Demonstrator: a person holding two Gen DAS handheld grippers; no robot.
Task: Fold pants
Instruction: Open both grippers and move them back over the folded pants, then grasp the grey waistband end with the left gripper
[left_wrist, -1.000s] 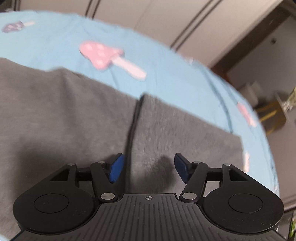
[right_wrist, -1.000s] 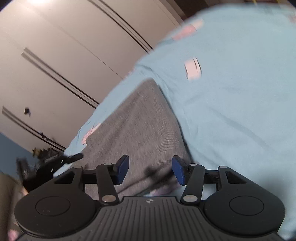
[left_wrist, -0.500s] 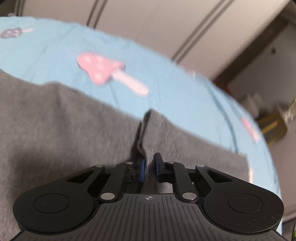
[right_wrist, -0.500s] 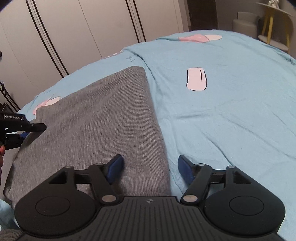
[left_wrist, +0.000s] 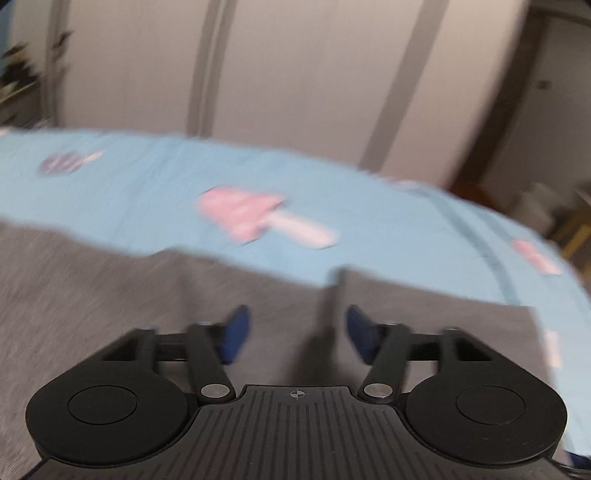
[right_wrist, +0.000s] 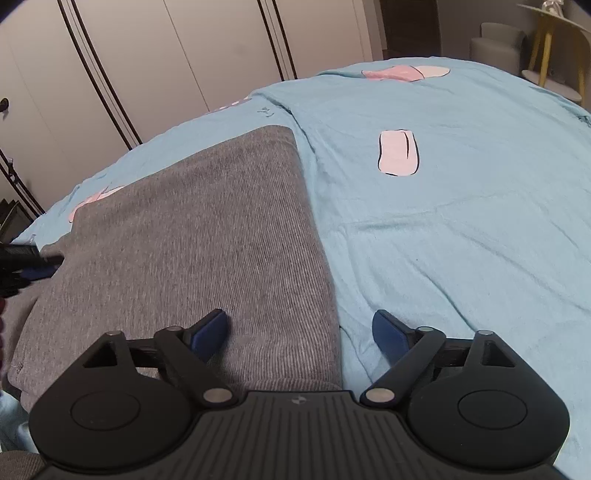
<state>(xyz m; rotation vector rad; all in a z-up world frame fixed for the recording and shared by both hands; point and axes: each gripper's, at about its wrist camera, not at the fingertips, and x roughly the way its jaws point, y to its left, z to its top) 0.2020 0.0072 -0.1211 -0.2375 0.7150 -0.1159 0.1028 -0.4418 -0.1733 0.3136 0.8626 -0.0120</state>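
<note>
Left wrist view, blurred: a light blue bedsheet (left_wrist: 369, 206) with a pink mushroom print (left_wrist: 258, 216) carries the grey pants (left_wrist: 110, 288); pale wardrobe doors (left_wrist: 295, 74) stand behind. The left gripper (left_wrist: 295, 328) has just been opening, nothing held. Right wrist view: the folded pants (right_wrist: 192, 236) lie on the sheet (right_wrist: 461, 240). The right gripper (right_wrist: 299, 332) has just been opening wide over the pants' edge, gripping nothing. No readable writing.

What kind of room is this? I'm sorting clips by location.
Most likely a bedroom: the grey pants lie on a bed with a light-blue mushroom-print sheet, tall pale wardrobe doors stand behind it, and a small yellow-legged side table sits beyond.
</note>
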